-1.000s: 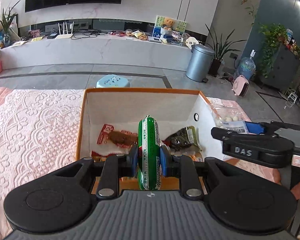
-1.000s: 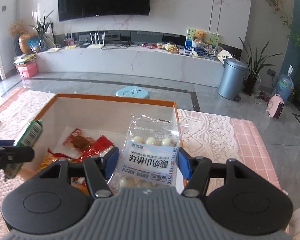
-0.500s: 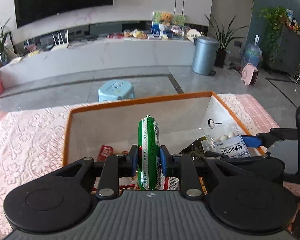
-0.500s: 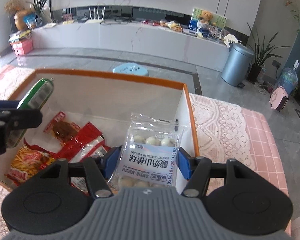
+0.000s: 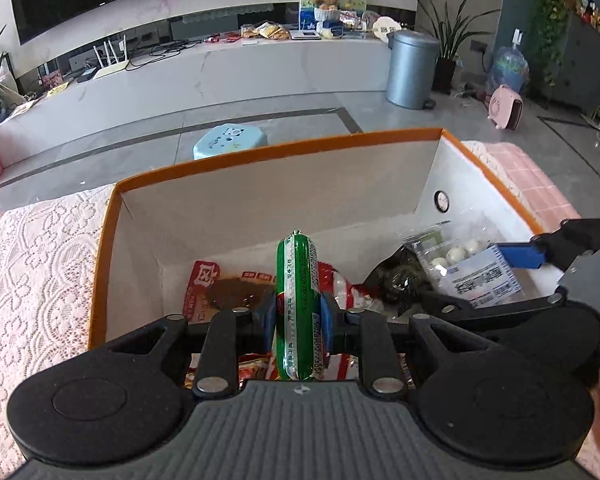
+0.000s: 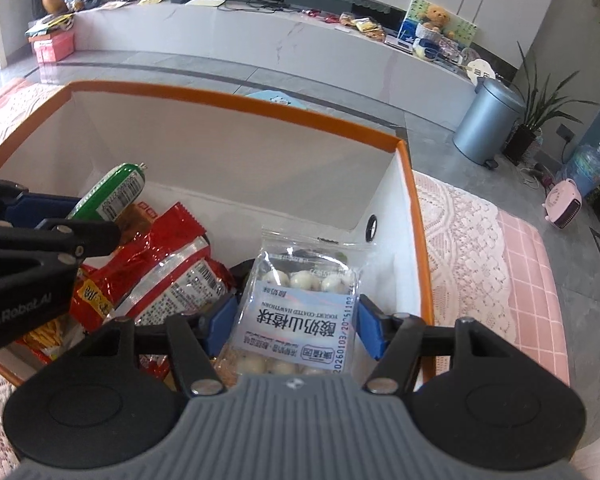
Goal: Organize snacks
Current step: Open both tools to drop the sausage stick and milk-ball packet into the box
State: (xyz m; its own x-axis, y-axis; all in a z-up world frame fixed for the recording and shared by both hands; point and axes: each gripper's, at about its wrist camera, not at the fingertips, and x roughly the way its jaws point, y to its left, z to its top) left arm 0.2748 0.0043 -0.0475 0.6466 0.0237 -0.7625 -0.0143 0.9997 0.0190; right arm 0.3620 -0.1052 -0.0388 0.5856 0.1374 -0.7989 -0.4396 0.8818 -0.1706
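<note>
An orange-rimmed white box (image 5: 260, 152) (image 6: 240, 100) stands open on the table. My left gripper (image 5: 297, 320) is shut on a green sausage stick (image 5: 298, 272), held upright above the snacks in the box's middle. The right gripper (image 6: 296, 328) is shut on a clear packet of white yogurt-coated balls (image 6: 300, 300), low inside the box near its right wall. The left wrist view shows that packet (image 5: 468, 272) at the right. In the right wrist view the sausage (image 6: 116, 192) shows at the left.
Red snack packets (image 6: 168, 264), a dark packet (image 5: 400, 280) and a yellow-orange packet (image 6: 48, 332) lie on the box floor. A lace cloth (image 5: 32, 280) covers the pink table (image 6: 532, 272). A blue stool (image 5: 230, 142) and a grey bin (image 5: 412, 68) stand on the floor beyond.
Both grippers have come forward and down, from the box's near edge to inside its opening, each keeping its snack. The packet now hangs low by the right wall.
</note>
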